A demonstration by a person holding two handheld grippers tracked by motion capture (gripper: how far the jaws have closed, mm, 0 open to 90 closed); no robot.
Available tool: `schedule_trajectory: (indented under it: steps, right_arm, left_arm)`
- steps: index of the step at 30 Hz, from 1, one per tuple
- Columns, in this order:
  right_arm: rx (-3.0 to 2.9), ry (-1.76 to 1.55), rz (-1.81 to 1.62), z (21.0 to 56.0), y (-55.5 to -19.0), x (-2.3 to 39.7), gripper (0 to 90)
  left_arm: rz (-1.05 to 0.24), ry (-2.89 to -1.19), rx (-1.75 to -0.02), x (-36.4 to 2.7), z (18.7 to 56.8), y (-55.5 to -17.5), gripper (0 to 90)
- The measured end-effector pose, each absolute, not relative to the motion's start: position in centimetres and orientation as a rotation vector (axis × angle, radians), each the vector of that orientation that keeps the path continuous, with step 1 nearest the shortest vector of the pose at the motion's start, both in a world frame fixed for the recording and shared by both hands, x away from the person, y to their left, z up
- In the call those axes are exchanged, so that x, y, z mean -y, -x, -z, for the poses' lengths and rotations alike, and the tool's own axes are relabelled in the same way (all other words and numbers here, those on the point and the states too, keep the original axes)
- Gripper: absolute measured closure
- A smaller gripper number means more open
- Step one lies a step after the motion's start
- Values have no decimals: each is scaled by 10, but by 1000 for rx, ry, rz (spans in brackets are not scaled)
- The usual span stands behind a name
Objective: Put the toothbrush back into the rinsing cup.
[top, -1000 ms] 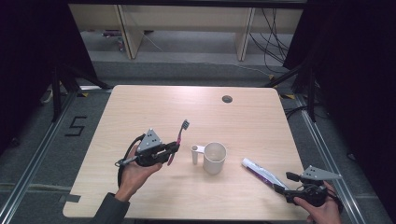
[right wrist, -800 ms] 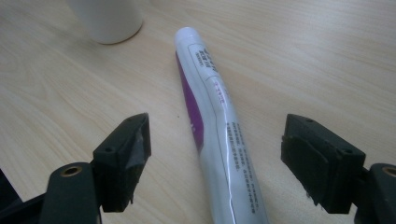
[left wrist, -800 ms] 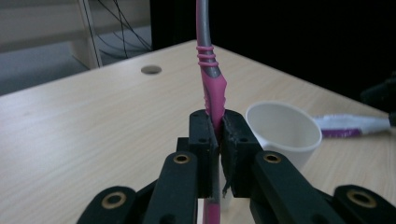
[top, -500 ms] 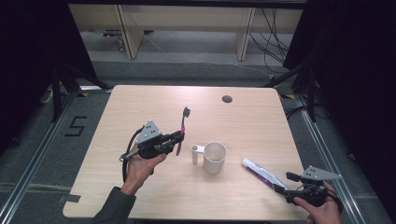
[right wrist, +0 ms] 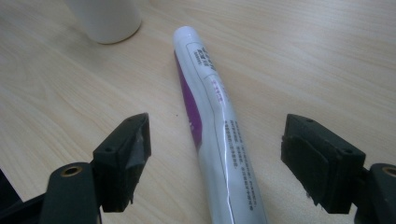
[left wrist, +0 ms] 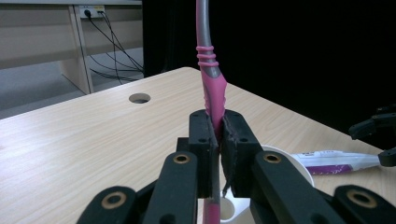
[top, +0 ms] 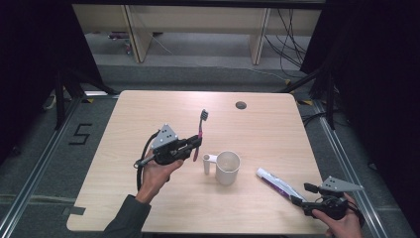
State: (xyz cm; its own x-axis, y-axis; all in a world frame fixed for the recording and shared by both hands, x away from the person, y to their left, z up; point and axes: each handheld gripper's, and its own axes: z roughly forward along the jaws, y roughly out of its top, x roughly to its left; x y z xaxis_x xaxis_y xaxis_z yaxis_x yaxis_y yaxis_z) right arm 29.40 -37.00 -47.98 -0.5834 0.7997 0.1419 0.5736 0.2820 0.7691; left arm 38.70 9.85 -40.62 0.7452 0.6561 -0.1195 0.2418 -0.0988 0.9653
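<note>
Here the left tongs [left wrist: 218,135] are closed tight on the pink and grey plastic toothbrush [left wrist: 212,88], with the two black pads pressing the pink handle from both sides. In the high view the left tongs [top: 194,144] are held above the bench by the left hand [top: 156,171], and the toothbrush [top: 200,131] stands almost upright, a little tilted, with its dark bristle head at the top. The lower end of the handle hangs under the pads, just beside the handle of the white ceramic mug [top: 227,167]. The mug stands upright near the middle of the light wooden bench [top: 277,129], and its small handle points to the left tongs.

The right tongs [right wrist: 217,154] are wide apart, with nothing pressed between the pads. The white and purple toothpaste tube [right wrist: 212,116] lies flat on the bench between the two jaws, but neither pad touches it. In the high view the right tongs [top: 299,201] are low at the near right corner of the bench, held by the right hand [top: 341,220], and the toothpaste tube [top: 275,181] lies at a slant to the right of the mug, apart from it. A small round hole [top: 241,105] is in the far part of the bench.
</note>
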Motion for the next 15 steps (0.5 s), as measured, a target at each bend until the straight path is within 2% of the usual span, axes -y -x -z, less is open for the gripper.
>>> schedule_trajectory:
  steps: [15]
  right_arm:
    - [-2282,-1261,-1193,480,-294,370,248]
  left_arm:
    - [-395,-1659,-682,-80,400,-393,824]
